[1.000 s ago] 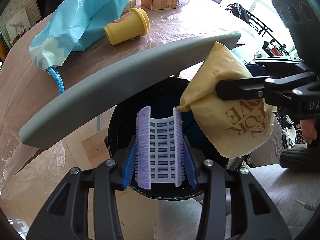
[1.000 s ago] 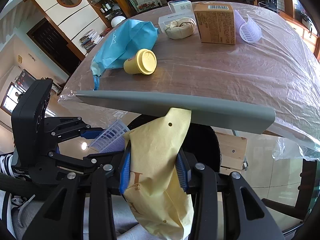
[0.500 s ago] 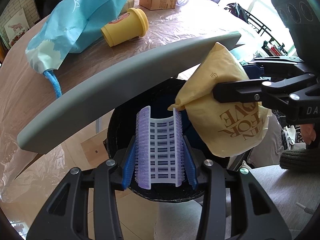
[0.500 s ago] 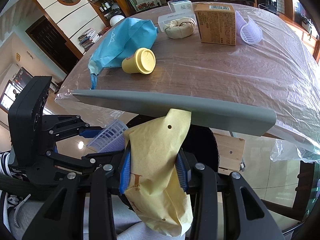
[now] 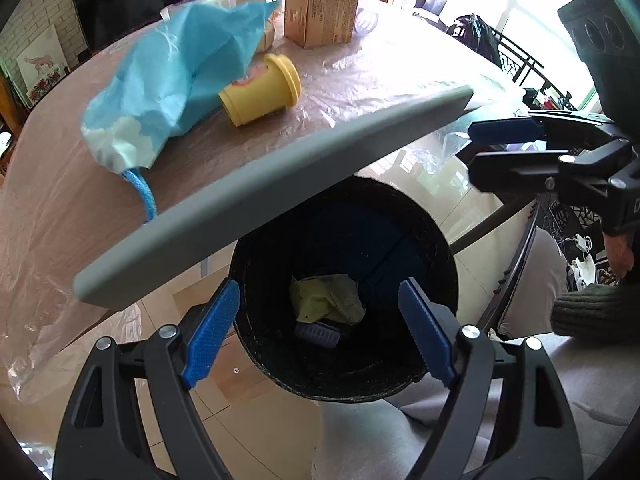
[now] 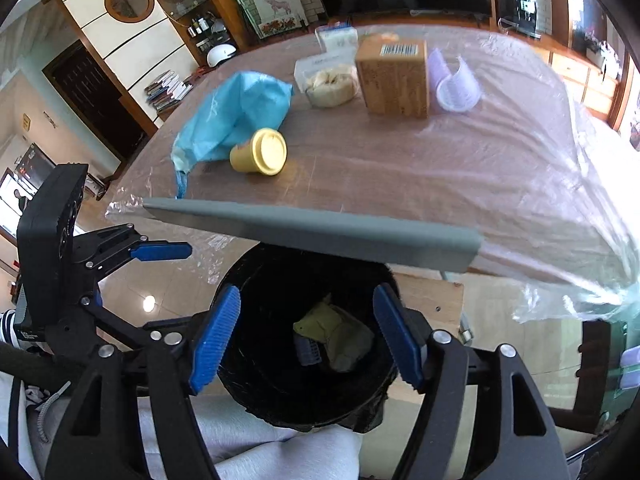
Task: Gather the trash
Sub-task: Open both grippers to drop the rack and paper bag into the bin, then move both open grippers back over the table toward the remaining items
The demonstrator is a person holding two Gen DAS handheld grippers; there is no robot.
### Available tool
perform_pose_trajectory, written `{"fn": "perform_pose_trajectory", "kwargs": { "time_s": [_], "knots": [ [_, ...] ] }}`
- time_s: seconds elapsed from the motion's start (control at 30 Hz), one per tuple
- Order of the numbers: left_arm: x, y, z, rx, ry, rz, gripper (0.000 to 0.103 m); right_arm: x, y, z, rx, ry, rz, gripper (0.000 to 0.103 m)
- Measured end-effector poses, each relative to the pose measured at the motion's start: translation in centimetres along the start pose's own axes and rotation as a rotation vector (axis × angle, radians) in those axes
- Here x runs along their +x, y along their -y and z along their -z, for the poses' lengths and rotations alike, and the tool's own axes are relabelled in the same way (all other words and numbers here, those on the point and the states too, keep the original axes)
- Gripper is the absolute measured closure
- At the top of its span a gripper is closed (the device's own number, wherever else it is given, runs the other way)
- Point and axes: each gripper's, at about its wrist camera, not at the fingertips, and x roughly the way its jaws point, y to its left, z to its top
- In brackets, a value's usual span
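crumpled yellow bag (image 5: 328,298) in black bin (image 5: 436,236)

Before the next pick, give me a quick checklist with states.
1. Left gripper empty, fingers just opened, nothing between them: ok.
2. Right gripper empty, fingers just opened: ok.
3. Yellow bag and purple mesh piece down inside the black bin: ok.
4. Bin has room for more: ok.
5. Table cleared: not ok; yellow cup, blue bag and brown box remain.
6. Cup empty inside: cannot tell, lid on.
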Motion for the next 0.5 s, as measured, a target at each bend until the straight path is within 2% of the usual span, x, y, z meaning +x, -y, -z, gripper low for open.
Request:
{"fn": "perform_pose_trajectory", "kwargs": {
  "time_s": [0.1, 0.17, 0.23, 0.27, 0.37, 0.43, 0.5],
  "knots": [
    [-1.6, -0.2, -0.4, -0.008, 0.024, -0.002, 0.02, -1.9, -0.6, -0.5, -0.044, 0.049, 0.046, 0.026],
    [-3.5, -0.3, -1.0, -0.009, 0.066, -0.003, 0.02, -3.5, -1.0, -1.2, -0.077, 0.11, 0.09, 0.014],
    [-5.3, -0.4, -1.7, -0.016, 0.125, -0.029, 0.01, -5.3, -1.2, -2.1, -0.096, 0.204, 0.139, 0.004],
    [-6.0, -0.4, -2.1, -0.024, 0.156, -0.05, 0.004, -6.4, -1.5, -2.6, -0.104, 0.271, 0.16, 0.004],
    [-8.2, -1.6, -3.7, -0.078, 0.285, -0.128, 0.002, -8.1, -1.7, -4.3, -0.108, 0.406, 0.192, 0.004],
    [-8.5, -2.9, -5.1, -0.128, 0.309, -0.133, 0.002, -8.3, -1.2, -5.9, -0.066, 0.453, 0.213, 0.004],
    [-8.0, -4.2, -6.2, -0.19, 0.298, -0.119, 0.002, -7.9, -0.5, -7.6, -0.01, 0.451, 0.199, 0.004]
  ]
}}
